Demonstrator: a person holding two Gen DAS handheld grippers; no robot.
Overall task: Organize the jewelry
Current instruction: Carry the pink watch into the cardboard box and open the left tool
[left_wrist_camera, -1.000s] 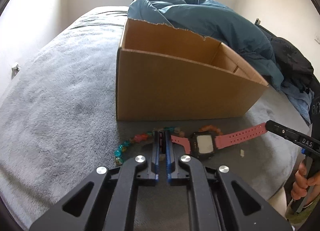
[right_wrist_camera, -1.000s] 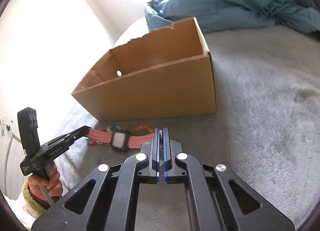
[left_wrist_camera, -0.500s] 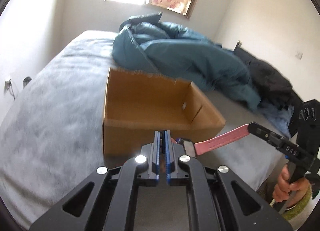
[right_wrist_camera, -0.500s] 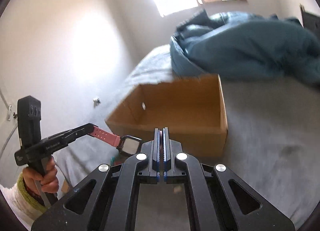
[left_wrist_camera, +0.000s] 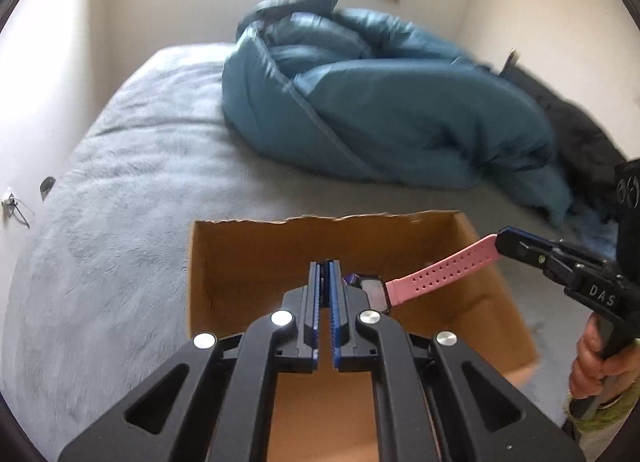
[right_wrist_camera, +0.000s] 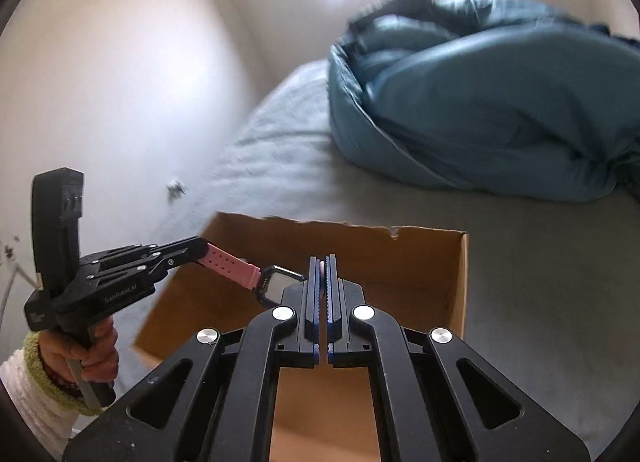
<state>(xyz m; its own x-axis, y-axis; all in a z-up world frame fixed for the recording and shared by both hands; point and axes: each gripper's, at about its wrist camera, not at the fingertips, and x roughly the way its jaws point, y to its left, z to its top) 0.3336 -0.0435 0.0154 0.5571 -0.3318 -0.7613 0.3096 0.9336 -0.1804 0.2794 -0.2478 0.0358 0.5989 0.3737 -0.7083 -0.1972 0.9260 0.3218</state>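
Observation:
A pink-strapped watch (left_wrist_camera: 440,266) with a dark square case (left_wrist_camera: 374,290) hangs stretched in the air over an open cardboard box (left_wrist_camera: 248,254). My left gripper (left_wrist_camera: 326,264) is shut on one strap end, which is hidden between its jaws. My right gripper (left_wrist_camera: 502,241) is shut on the other strap end at the right. In the right wrist view a sliver of pink strap shows between the shut jaws of the right gripper (right_wrist_camera: 322,260), the watch (right_wrist_camera: 234,266) runs left to the left gripper (right_wrist_camera: 200,248), and the box (right_wrist_camera: 400,258) lies below.
The box stands on a grey plush bedspread (left_wrist_camera: 132,189). A bunched blue duvet (left_wrist_camera: 380,109) lies behind it, with dark clothing (left_wrist_camera: 580,133) at the far right. A person's hands (right_wrist_camera: 94,358) hold both gripper handles. A white wall (right_wrist_camera: 120,81) stands to the left.
Both grippers have risen from the bed with the watch stretched between them and moved forward over the box. The beaded bracelet has dropped out of view.

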